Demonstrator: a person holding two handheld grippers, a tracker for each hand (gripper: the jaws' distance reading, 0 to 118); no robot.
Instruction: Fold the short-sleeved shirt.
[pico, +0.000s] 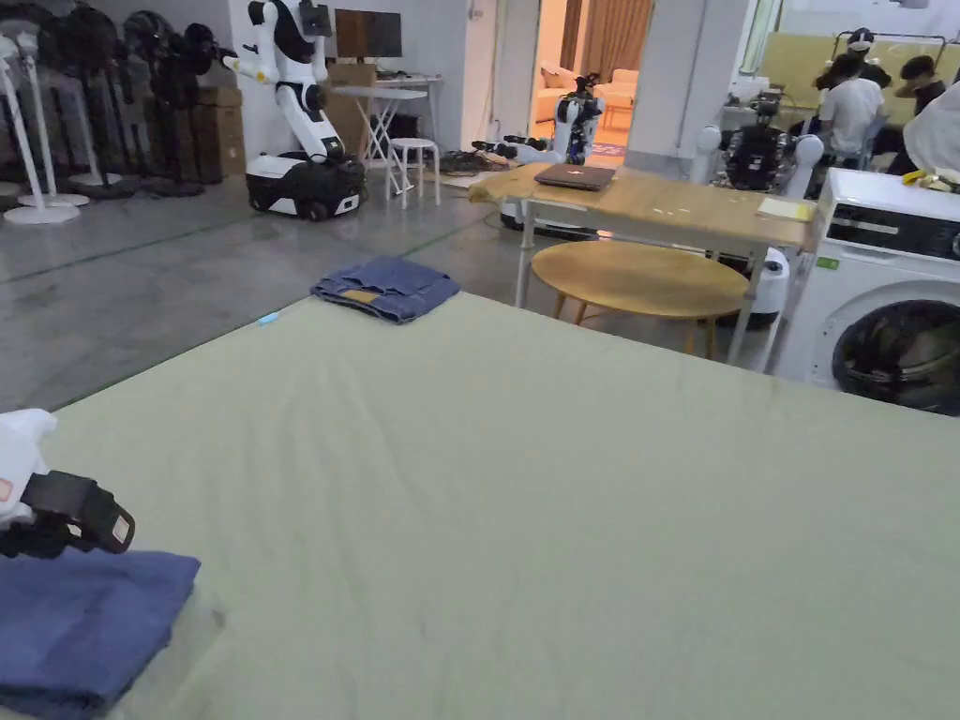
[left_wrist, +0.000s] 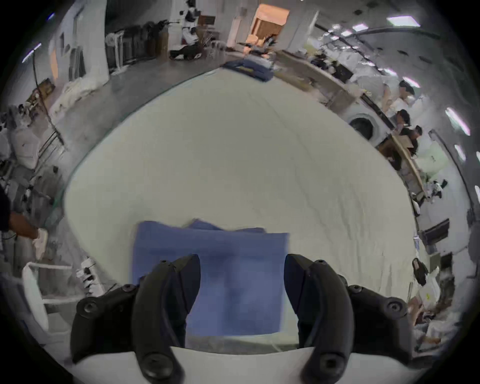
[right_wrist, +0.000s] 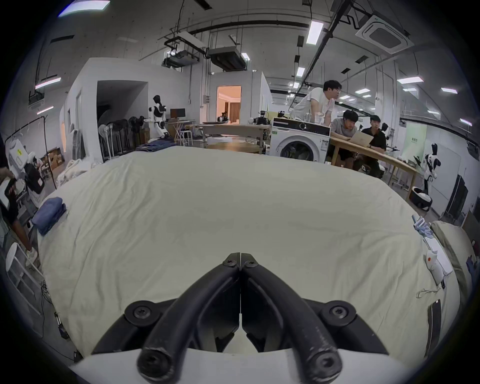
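A folded blue shirt (pico: 84, 623) lies at the near left corner of the pale green bed cover (pico: 525, 487). In the left gripper view the same blue shirt (left_wrist: 220, 275) is a neat rectangle under my left gripper (left_wrist: 241, 262), whose jaws stand wide apart above it with nothing held. In the head view the left gripper (pico: 70, 516) hovers just above the shirt's far edge. My right gripper (right_wrist: 240, 257) is shut with its jaws together, empty, low over bare cover. From there the blue shirt (right_wrist: 49, 214) sits far to the left.
Folded denim clothes (pico: 386, 287) rest at the cover's far left corner. Beyond the bed stand a round wooden table (pico: 639, 277), a long wooden table (pico: 675, 208) and a washing machine (pico: 891, 300). People sit at the back right. A pillow (right_wrist: 452, 249) lies at the bed's right edge.
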